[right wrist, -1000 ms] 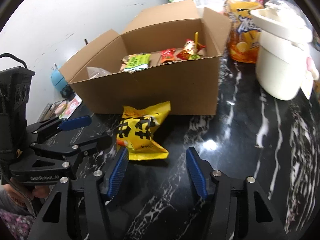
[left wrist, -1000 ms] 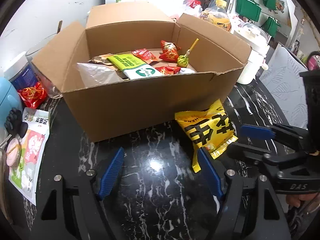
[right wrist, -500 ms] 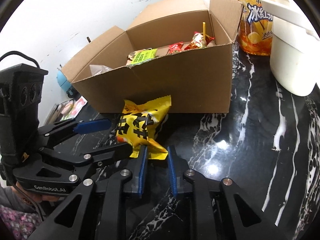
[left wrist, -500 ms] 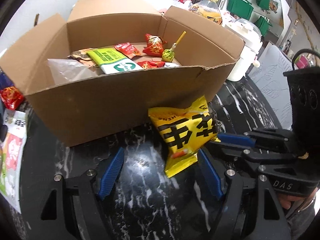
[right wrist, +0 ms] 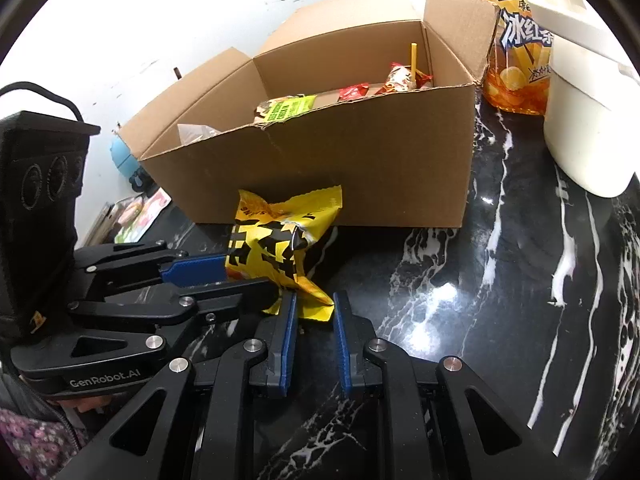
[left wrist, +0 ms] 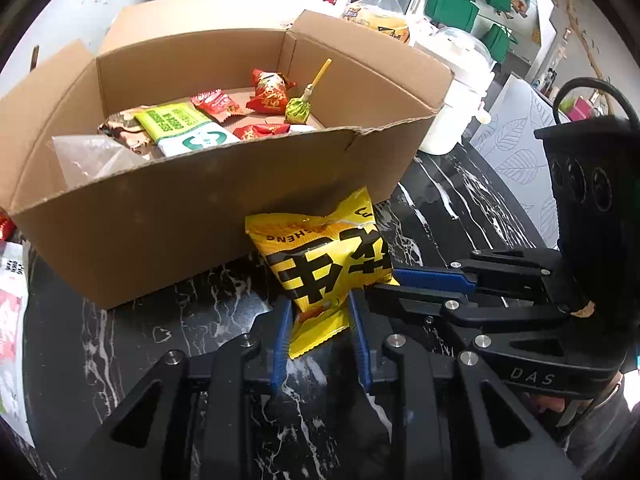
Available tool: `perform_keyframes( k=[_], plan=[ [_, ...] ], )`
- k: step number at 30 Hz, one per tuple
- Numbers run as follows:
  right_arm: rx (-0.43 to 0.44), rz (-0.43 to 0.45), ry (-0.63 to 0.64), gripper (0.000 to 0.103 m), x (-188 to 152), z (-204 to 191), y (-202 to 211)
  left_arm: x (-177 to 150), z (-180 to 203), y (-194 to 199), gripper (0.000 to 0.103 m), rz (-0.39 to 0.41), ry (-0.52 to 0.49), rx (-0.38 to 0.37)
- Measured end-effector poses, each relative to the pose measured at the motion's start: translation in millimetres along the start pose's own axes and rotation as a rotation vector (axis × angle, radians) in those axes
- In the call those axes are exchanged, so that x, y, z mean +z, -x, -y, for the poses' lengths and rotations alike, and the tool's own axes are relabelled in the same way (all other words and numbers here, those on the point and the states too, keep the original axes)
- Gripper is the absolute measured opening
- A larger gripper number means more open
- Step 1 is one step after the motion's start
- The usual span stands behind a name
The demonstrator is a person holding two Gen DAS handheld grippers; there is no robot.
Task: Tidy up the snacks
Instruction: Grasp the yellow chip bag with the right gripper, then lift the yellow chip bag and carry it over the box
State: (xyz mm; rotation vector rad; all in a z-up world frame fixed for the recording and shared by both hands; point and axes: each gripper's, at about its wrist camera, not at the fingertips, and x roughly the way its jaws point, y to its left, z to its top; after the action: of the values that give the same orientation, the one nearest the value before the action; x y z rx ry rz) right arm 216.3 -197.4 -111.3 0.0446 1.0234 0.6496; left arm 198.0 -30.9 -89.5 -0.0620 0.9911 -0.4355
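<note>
A yellow snack bag [left wrist: 328,264] with black lettering leans against the front wall of an open cardboard box [left wrist: 160,216] on the black marble table. My left gripper [left wrist: 318,320] is closing its jaws, and the blue pads pinch the bag's near end. My right gripper [right wrist: 314,316] comes in from the right; its jaws are closing too, with the bag's [right wrist: 276,248] bottom corner squeezed between the pads. In the right wrist view the left gripper [right wrist: 248,280] reaches the bag from the left. The box [right wrist: 360,168] holds red packets, a green packet and a lollipop [left wrist: 300,108].
A white pot [right wrist: 584,100] and an orange drink bottle [right wrist: 520,60] stand right of the box. Flat snack packets [left wrist: 8,312] lie on the table left of the box, near a blue object [right wrist: 120,156]. Bare marble table [right wrist: 480,320] spreads to the right front.
The right gripper shut on the bag's corner first. The left gripper then moved in over the bag's near end and closed from wide open. The bag is crumpled and drawn nearer.
</note>
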Motion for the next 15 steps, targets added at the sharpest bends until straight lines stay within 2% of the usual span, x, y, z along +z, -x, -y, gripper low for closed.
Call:
perform_keyframes(
  k=[15],
  plan=[
    [-0.037,0.067,0.070,0.018,-1.8,-31.6,34.1,-2.7,12.2,45.9,0.026,0.086,-0.046,0.016]
  ],
)
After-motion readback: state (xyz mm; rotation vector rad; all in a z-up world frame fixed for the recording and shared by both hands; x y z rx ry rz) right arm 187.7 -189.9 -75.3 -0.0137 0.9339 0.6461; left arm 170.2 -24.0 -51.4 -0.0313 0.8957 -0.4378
